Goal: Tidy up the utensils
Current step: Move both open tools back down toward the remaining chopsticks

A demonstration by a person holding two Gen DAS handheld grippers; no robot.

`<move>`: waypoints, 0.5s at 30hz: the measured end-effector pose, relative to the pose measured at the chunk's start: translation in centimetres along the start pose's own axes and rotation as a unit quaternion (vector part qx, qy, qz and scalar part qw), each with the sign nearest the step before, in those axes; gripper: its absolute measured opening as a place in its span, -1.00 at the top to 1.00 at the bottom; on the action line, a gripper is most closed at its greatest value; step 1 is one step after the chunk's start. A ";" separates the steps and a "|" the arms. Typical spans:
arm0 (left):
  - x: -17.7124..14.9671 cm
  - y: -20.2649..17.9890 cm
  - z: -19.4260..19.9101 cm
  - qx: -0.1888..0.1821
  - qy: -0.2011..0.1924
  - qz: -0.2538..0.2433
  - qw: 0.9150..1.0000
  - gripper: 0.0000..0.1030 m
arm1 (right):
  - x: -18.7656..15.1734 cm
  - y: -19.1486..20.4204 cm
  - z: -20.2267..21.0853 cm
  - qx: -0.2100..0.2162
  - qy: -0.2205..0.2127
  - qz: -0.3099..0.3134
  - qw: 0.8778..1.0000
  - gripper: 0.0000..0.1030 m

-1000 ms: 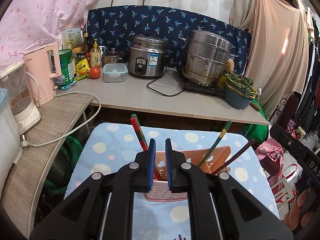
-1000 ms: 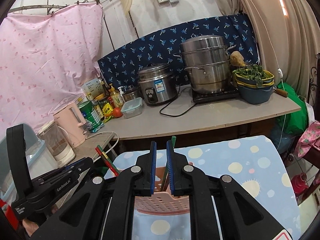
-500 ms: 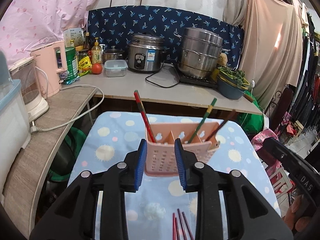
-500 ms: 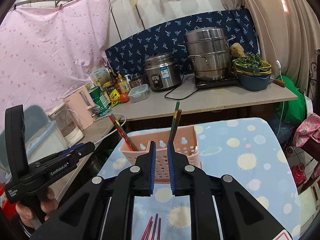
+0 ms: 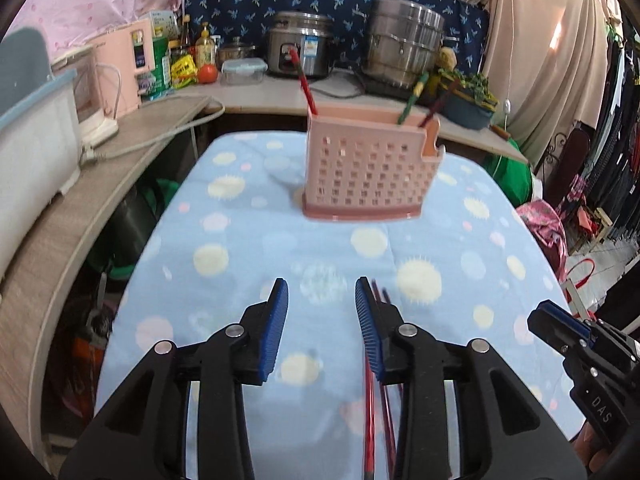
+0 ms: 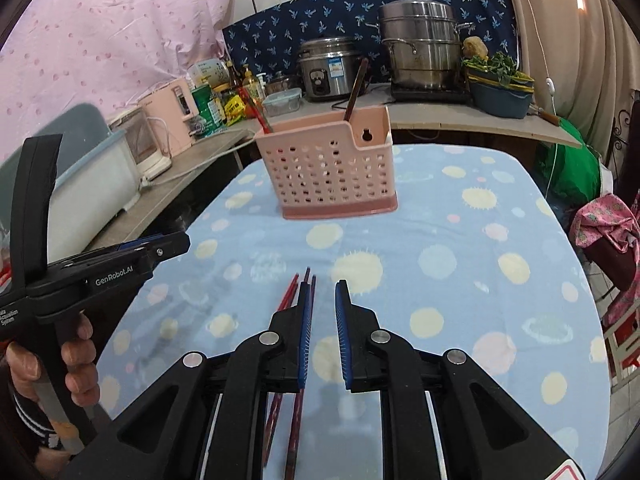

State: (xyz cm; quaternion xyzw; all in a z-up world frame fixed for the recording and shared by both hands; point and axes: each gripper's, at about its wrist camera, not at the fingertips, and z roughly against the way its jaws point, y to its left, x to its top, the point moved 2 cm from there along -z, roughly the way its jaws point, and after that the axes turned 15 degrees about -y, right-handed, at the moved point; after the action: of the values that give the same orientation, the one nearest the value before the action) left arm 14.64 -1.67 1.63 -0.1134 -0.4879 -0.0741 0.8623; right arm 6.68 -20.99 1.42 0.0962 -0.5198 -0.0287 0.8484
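Both grippers have pulled back from the pink holder [image 5: 366, 168], which now sits in the upper centre of each view. Left gripper [image 5: 322, 292] gapes wide and empty; right gripper [image 6: 322, 286] is narrowly parted, holding nothing. Loose red chopsticks [image 6: 298, 292] lie on the dotted cloth [image 6: 460, 264], low in frame, under its left finger. Lying bunched together, several could get pinched at once or roll aside.
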 end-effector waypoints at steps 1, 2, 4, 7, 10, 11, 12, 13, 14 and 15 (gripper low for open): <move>-0.6 0.0 0.1 0.000 0.005 -0.001 1.000 0.35 | -0.9 0.1 0.3 -0.001 0.008 0.000 1.000 0.73; -1.4 -0.1 0.3 -0.001 0.012 -0.001 1.000 0.35 | -1.7 0.3 0.5 -0.001 0.014 0.000 1.000 0.73; -2.8 -0.2 0.7 -0.005 0.023 0.002 1.000 0.35 | -3.4 0.5 0.9 0.000 0.029 0.000 1.000 0.73; -5.1 -0.4 1.4 -0.010 0.041 0.002 0.999 0.35 | -5.4 0.8 1.3 0.003 0.048 -0.002 0.999 0.73; -6.8 -0.5 1.9 -0.008 0.052 -0.002 0.999 0.35 | -7.3 1.3 1.5 0.005 0.064 -0.003 0.998 0.73; -7.5 -0.6 2.1 -0.010 0.058 -0.001 0.998 0.35 | -7.8 1.4 1.6 0.005 0.069 -0.004 0.998 0.73; -8.0 -0.7 2.2 -0.012 0.063 -0.001 0.998 0.35 | -8.3 1.5 1.7 0.005 0.072 -0.004 0.997 0.73; -8.5 -0.7 2.4 -0.013 0.067 -0.001 0.998 0.35 | -8.9 1.6 1.7 0.004 0.077 -0.004 0.997 0.73; -9.2 -0.8 2.6 -0.014 0.072 -0.002 0.997 0.35 | -9.3 1.6 1.6 0.003 0.080 -0.004 0.997 0.73; -9.8 -0.8 2.7 -0.015 0.077 -0.003 0.997 0.35 | -9.6 1.7 1.6 0.003 0.084 -0.006 0.996 0.73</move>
State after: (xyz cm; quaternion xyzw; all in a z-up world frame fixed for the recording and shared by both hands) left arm 7.18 -1.58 -5.29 -0.1192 -0.4188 -0.0927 0.8954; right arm 0.73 -18.10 -5.99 0.1041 -0.4466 -0.0234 0.8883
